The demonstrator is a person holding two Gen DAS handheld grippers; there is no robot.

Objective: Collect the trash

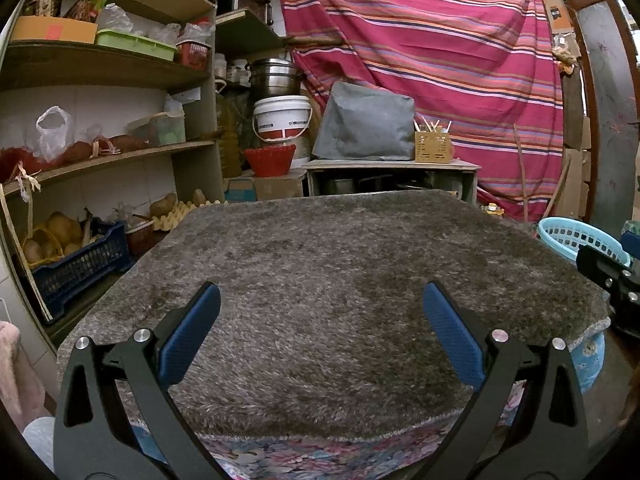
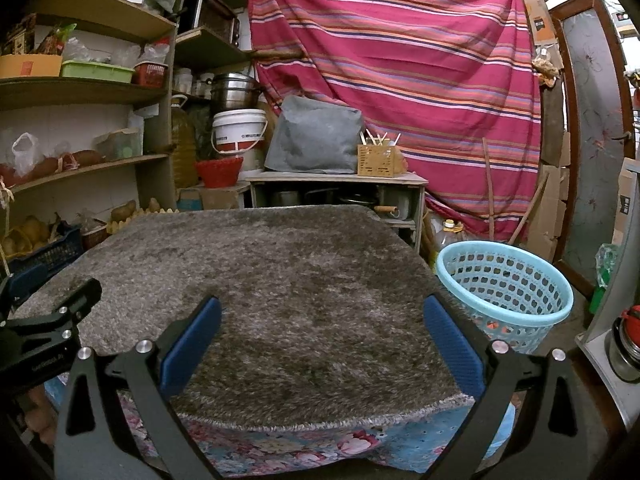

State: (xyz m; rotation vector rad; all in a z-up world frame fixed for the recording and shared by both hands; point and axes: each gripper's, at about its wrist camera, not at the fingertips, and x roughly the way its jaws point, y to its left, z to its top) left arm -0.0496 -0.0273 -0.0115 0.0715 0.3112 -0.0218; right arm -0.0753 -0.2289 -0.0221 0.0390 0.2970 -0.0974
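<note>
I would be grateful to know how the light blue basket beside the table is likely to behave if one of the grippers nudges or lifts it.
The light blue basket looks like thin perforated plastic, so probably light and easy to slide. It is tall and seems nearly empty, so a high push may tip it. Its rim may flex when pinched.

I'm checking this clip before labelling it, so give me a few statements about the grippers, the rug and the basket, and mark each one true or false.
1. Both the left gripper and the right gripper have their jaws spread wide with nothing between them. True.
2. A crumpled piece of trash lies in the middle of the grey shaggy rug. False: no trash shows on the rug in either view.
3. The light blue basket stands off the rug's right side. True.
4. The basket is tipped over on its side. False: it stands upright, opening upward.
5. A striped red cloth hangs behind the table. True.
</note>
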